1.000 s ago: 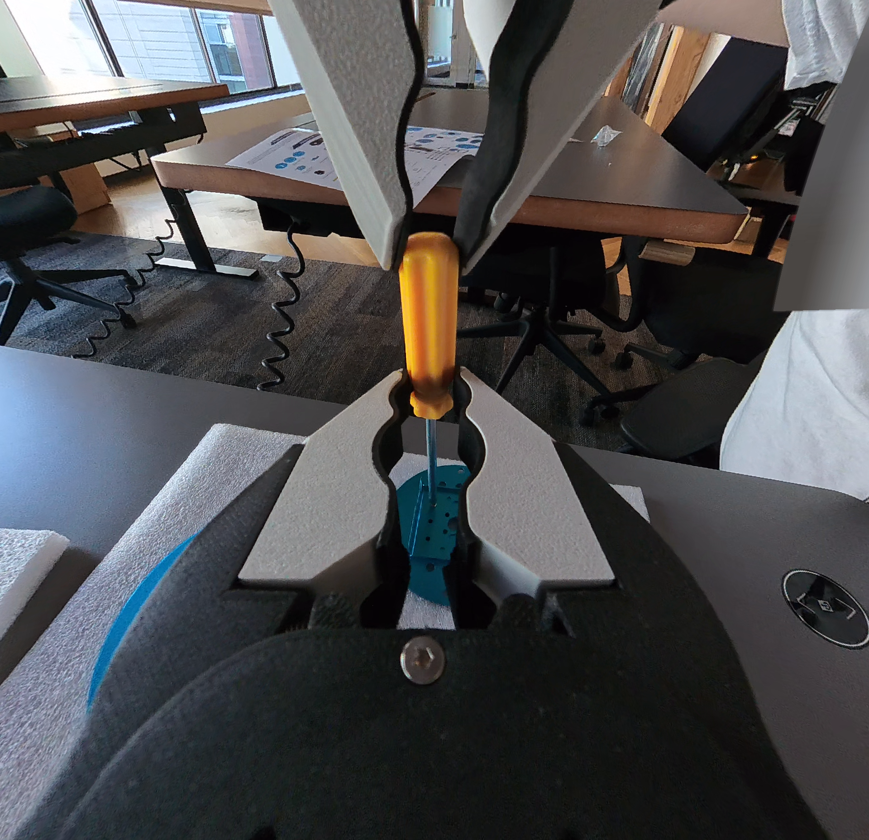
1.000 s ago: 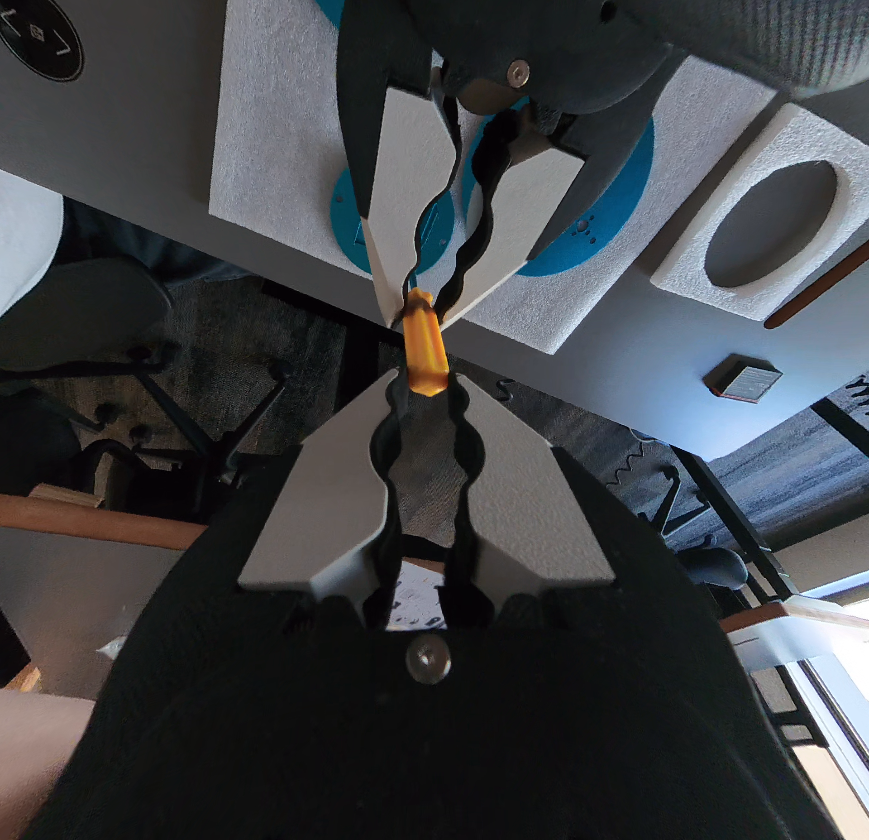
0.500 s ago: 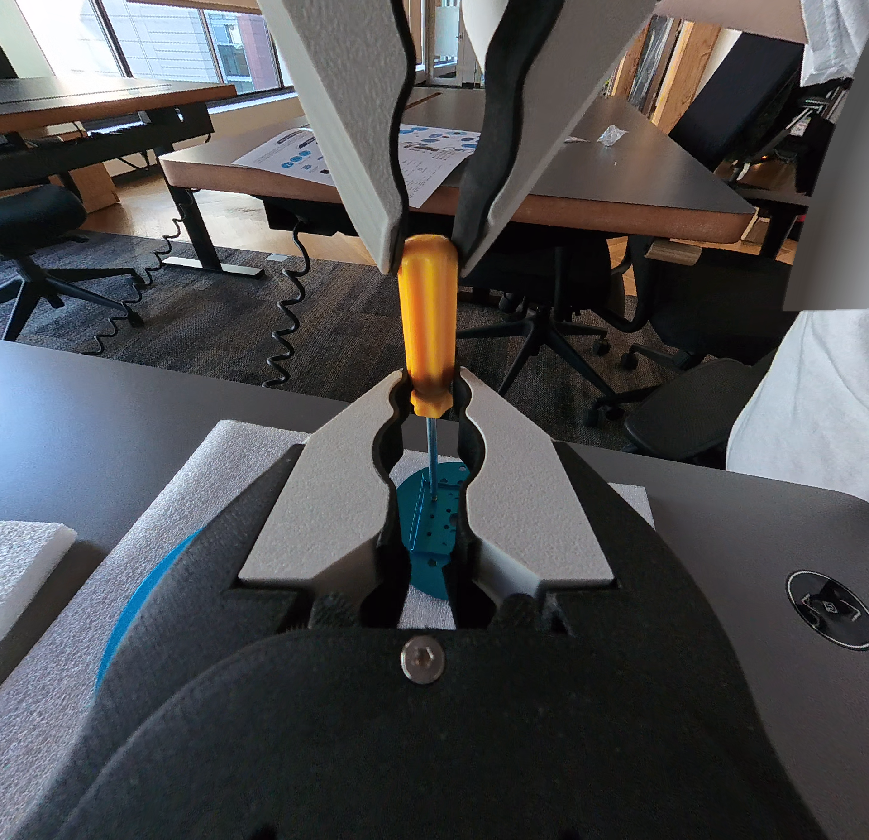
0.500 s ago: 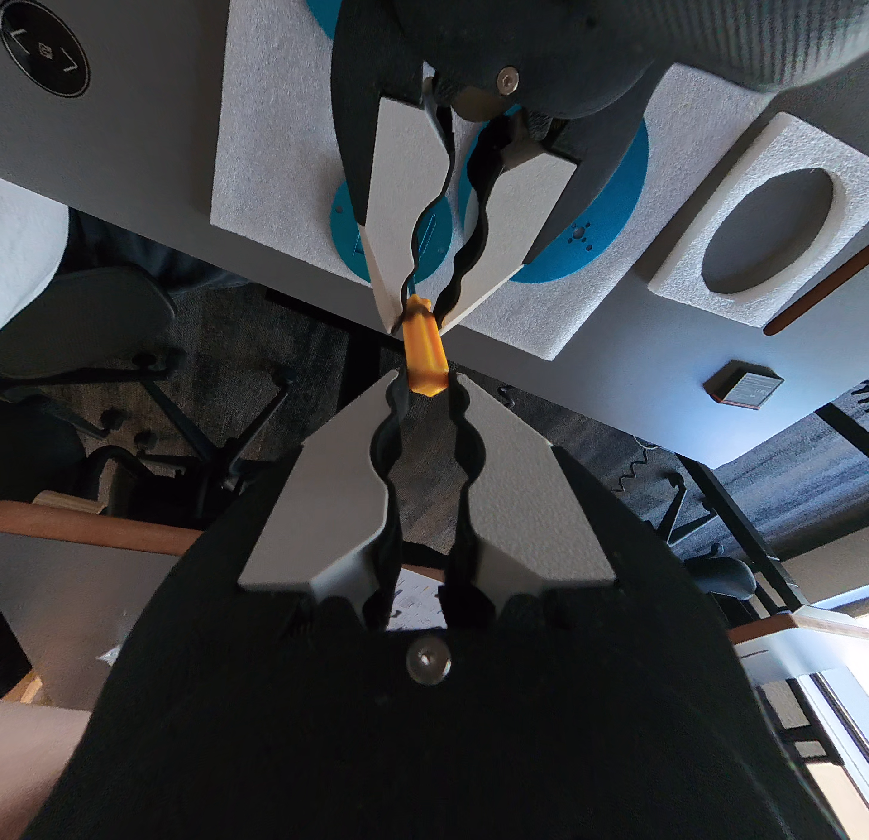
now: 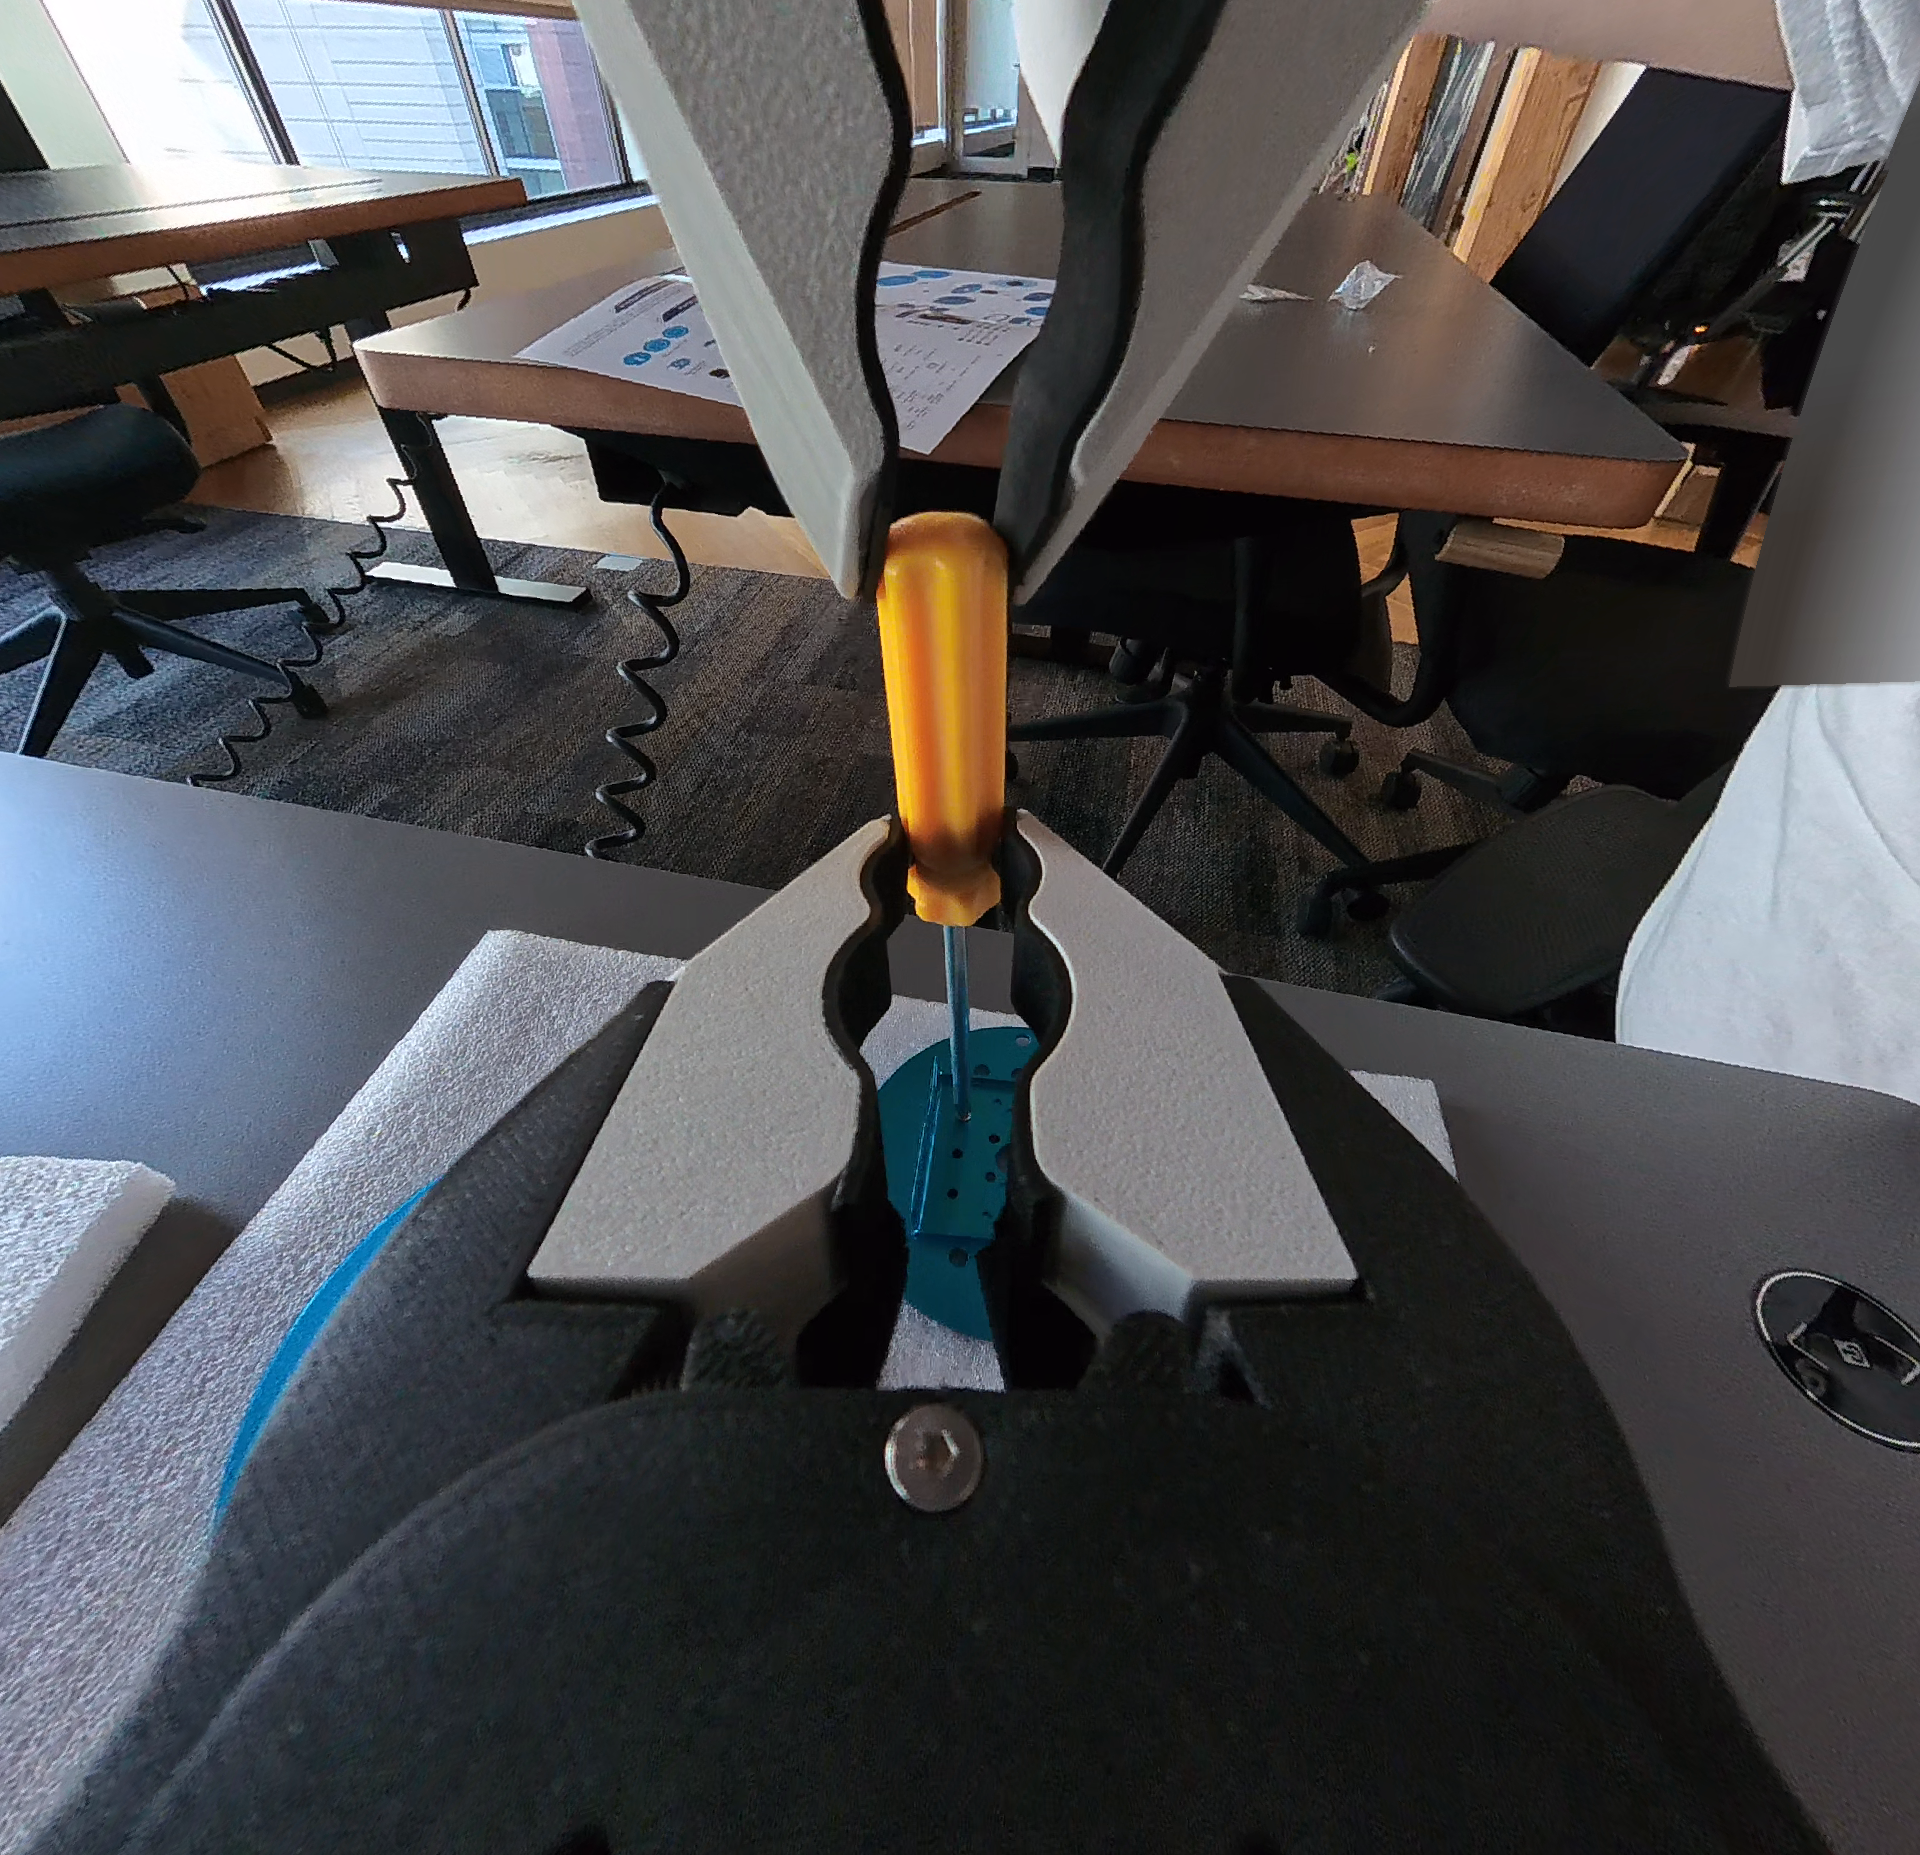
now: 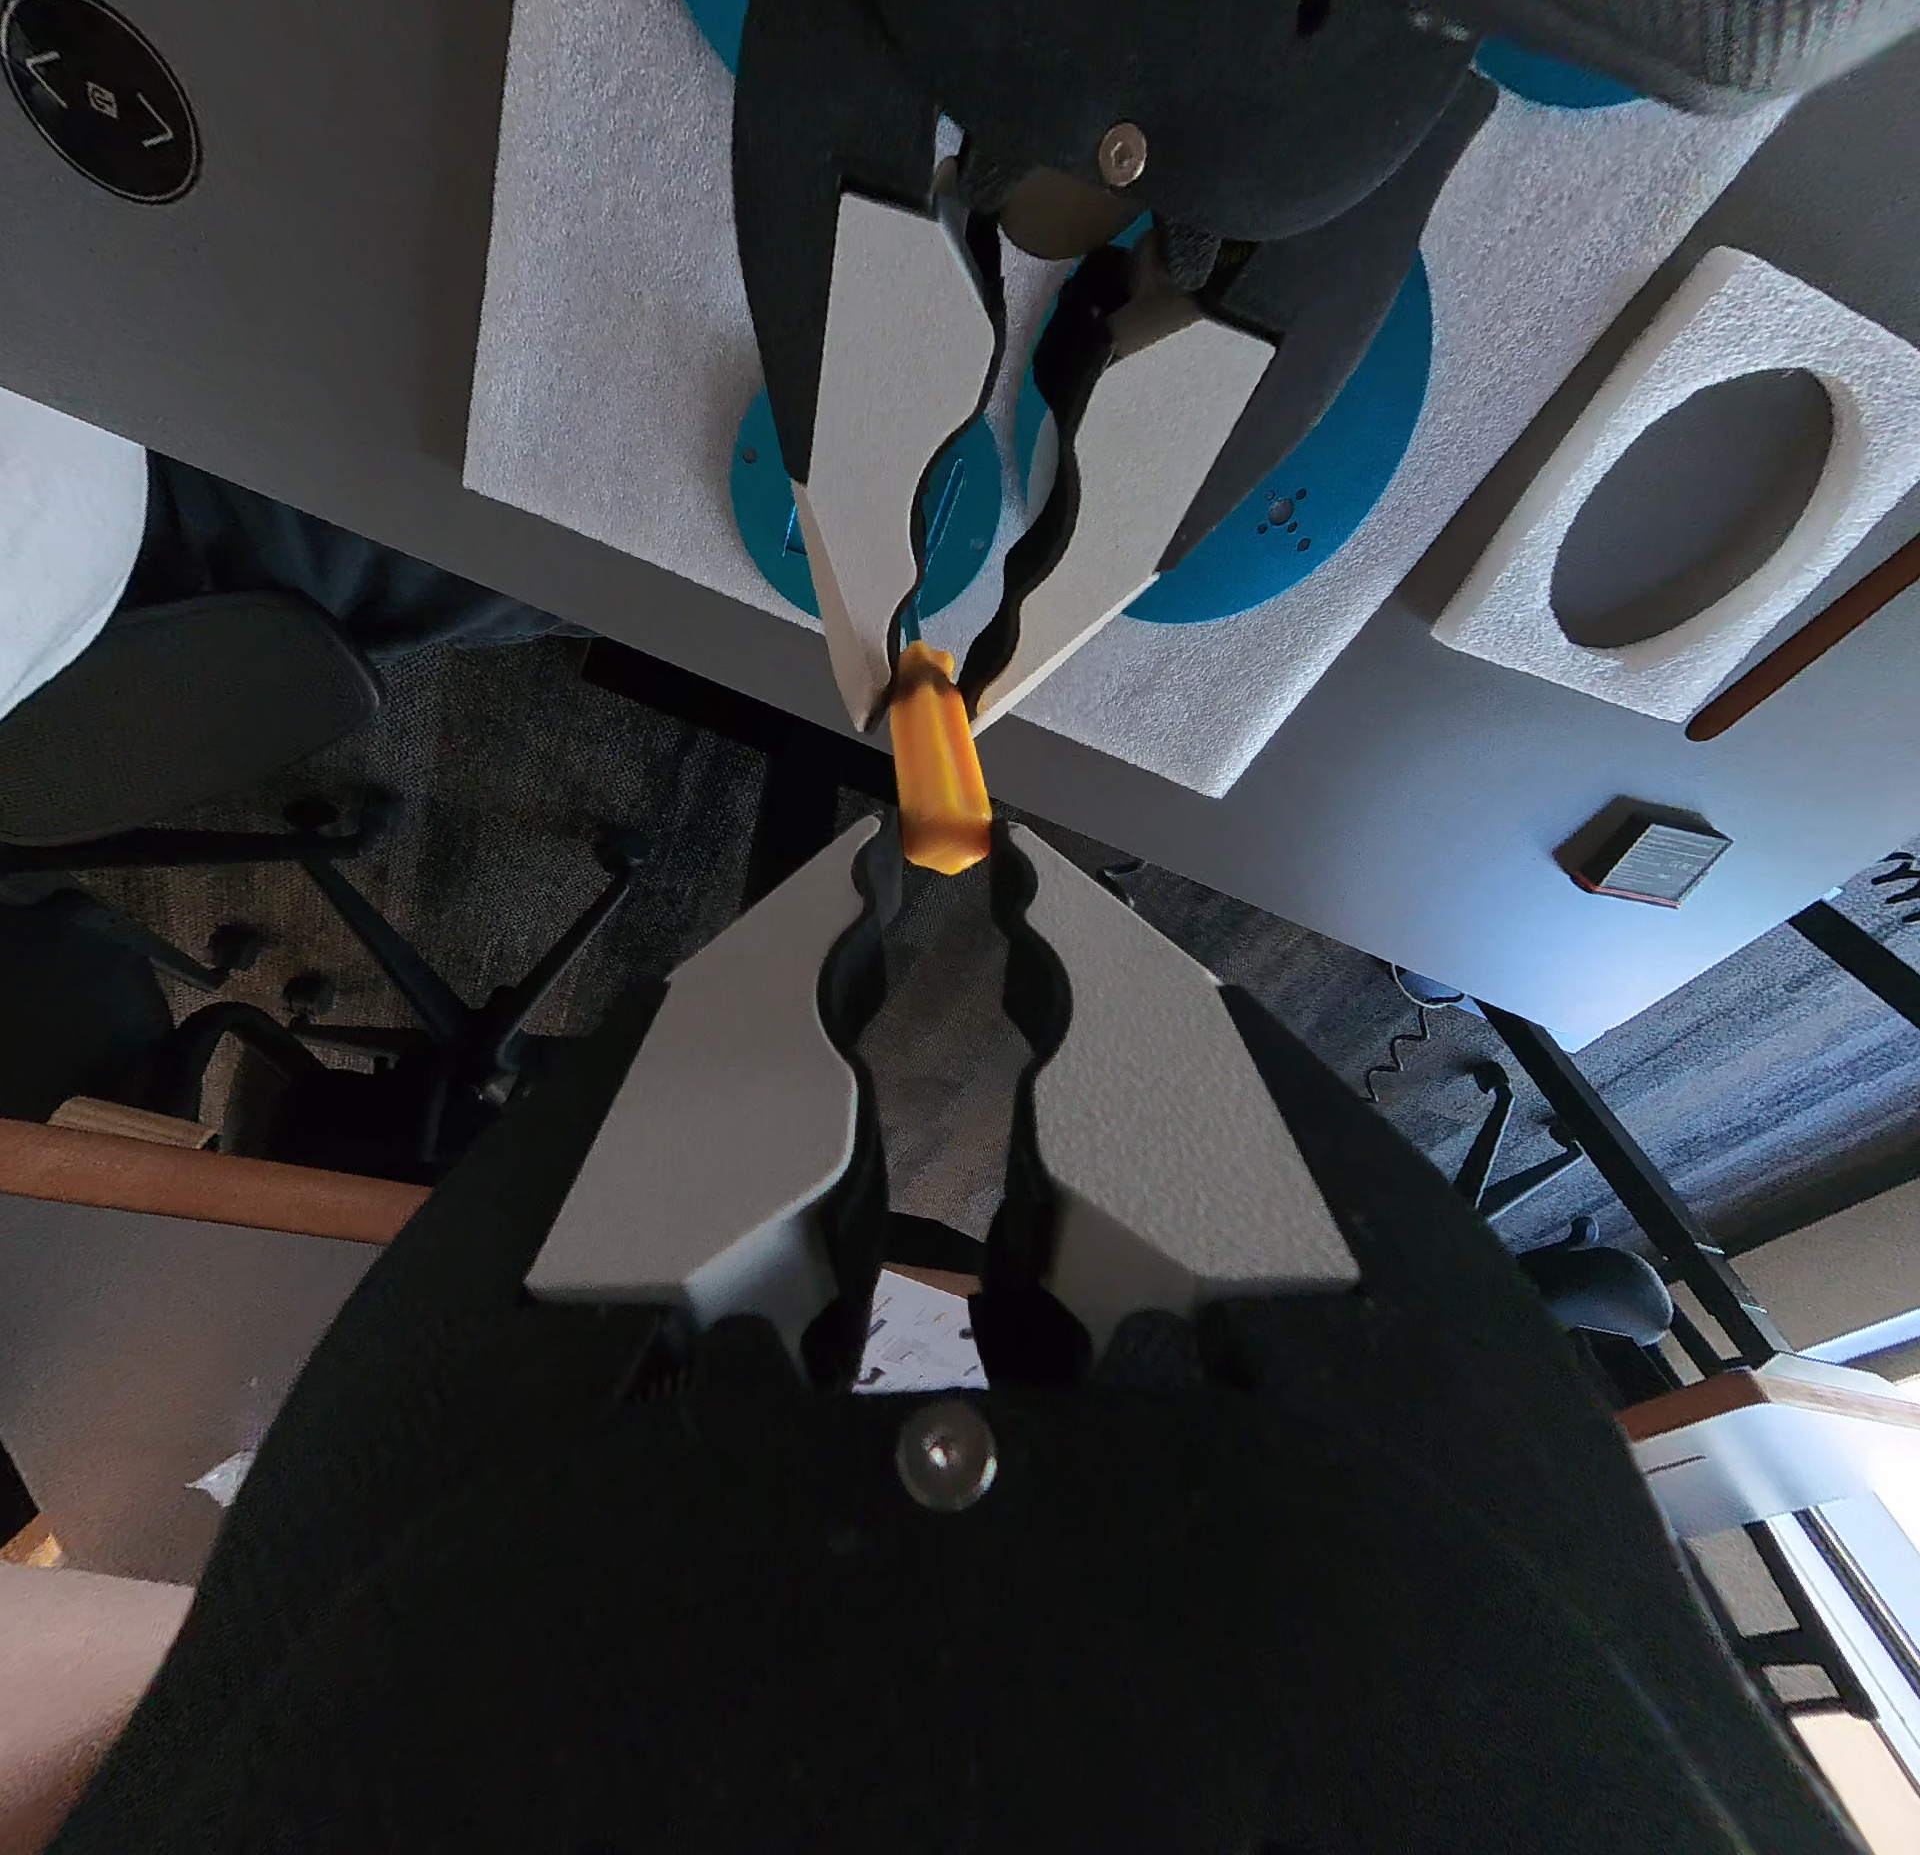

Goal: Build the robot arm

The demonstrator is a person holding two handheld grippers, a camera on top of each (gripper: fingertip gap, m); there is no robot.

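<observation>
An orange-handled screwdriver (image 5: 940,704) stands upright, its thin shaft reaching down to a small blue bracket (image 5: 951,1171) on a small blue disc (image 5: 935,1275). The disc lies on a white foam pad (image 5: 416,1109). My left gripper (image 5: 951,839) is shut on the lower end of the handle. My right gripper (image 5: 935,558) comes down from above and is shut on the handle's top. In the right wrist view, the right gripper (image 6: 940,834) holds the handle (image 6: 940,777) and the left gripper (image 6: 920,699) faces it.
A larger blue disc (image 6: 1299,548) lies on the same pad. A foam block with a round hole (image 6: 1683,517) and a small dark box (image 6: 1642,855) sit on the grey table (image 5: 208,922). A person in white (image 5: 1787,891) is at right. Office chairs and another desk (image 5: 1403,382) stand beyond. Spacing between my two grippers at the tips: around 5 cm. Between my left fingertips and the larger blue disc (image 6: 1299,548) there is roughly 15 cm.
Both grippers keep their hold on the screwdriver handle. The views have shifted only slightly, as by a small turn; the screwdriver stays upright over the bracket.
</observation>
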